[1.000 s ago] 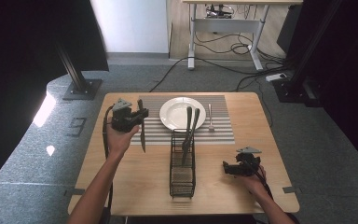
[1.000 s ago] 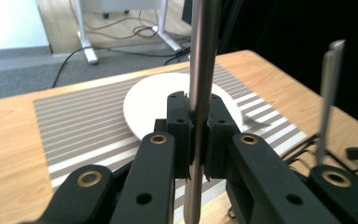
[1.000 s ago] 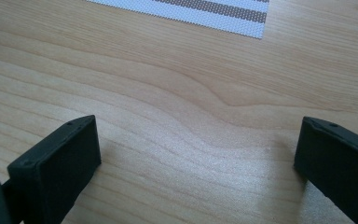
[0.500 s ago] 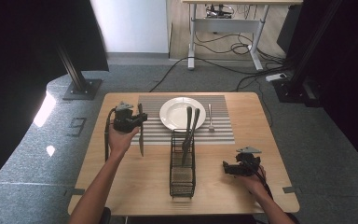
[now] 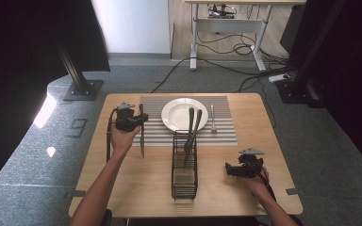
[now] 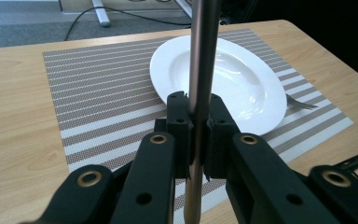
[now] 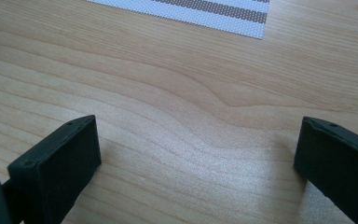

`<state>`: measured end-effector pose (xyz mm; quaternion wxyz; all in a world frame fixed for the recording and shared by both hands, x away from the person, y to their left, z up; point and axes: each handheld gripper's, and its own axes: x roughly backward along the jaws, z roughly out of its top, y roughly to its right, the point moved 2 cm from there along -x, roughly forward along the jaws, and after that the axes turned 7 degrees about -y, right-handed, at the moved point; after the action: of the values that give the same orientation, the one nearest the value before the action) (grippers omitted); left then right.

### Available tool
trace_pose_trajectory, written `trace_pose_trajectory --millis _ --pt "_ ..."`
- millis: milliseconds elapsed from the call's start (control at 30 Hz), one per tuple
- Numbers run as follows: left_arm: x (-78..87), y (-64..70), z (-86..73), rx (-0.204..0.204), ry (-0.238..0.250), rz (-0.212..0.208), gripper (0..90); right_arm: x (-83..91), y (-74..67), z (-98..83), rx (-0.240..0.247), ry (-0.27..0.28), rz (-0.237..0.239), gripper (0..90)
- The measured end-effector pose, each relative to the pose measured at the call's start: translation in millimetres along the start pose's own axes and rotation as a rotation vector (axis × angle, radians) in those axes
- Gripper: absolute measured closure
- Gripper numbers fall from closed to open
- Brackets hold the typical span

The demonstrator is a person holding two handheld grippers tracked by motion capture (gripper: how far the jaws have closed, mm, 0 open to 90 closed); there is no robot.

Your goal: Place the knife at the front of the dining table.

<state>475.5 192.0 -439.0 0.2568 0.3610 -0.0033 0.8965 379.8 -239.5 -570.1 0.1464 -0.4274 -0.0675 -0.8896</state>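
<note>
Over the striped placemat's [image 5: 158,134] left edge, beside the white round plate [image 5: 179,113], the left gripper [image 6: 198,128] clamps a long metal knife [image 5: 142,136] upright between its jaws. Well apart, the right gripper [image 5: 231,169] rests wide open on the wooden table [image 5: 136,188].

We note a light wooden table [image 5: 136,183]. Directly on it: a striped placemat [image 5: 226,134] toward the far edge and a black wire caddy [image 5: 184,176] standing at the centre, its far end touching the placemat's near edge.

Knife [image 6: 200,56] brushed metal; plate [image 6: 242,88] glossy white ceramic; table [image 7: 177,93] matt wood; placemat [image 6: 102,88] woven.
</note>
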Motion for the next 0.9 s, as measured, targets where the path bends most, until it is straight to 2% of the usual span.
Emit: trace_pose_trajectory --millis 100,167,400,633,733,833,900 --pt "-1.4 -0.8 5.0 -0.004 0.006 0.005 83.3 0.0 0.0 0.0 0.000 0.000 0.000 0.1" --pt "-3.5 -2.9 7.3 0.014 0.013 -0.008 83.2 0.0 0.0 0.0 0.000 0.000 0.000 0.2" --pt "-12.2 -12.0 15.1 0.020 0.000 0.016 83.2 0.1 -0.2 -0.1 -0.001 0.000 -0.001 0.2" --pt "-21.8 -18.8 21.3 0.035 -0.014 0.012 83.2 0.0 0.0 0.0 -0.002 0.000 0.000 0.1" --pt "-32.8 -20.9 25.6 0.014 -0.018 0.020 83.2 -0.2 -0.1 0.2 -0.002 -0.001 0.001 0.0" --pt "-43.6 -24.9 28.6 0.029 -0.032 0.016 83.2 -0.2 0.0 0.2 0.000 -0.001 0.002 0.1" --pt "-50.7 -28.8 29.8 0.055 -0.031 0.015 83.3 -0.3 0.1 0.3 0.000 -0.001 0.002 0.0"
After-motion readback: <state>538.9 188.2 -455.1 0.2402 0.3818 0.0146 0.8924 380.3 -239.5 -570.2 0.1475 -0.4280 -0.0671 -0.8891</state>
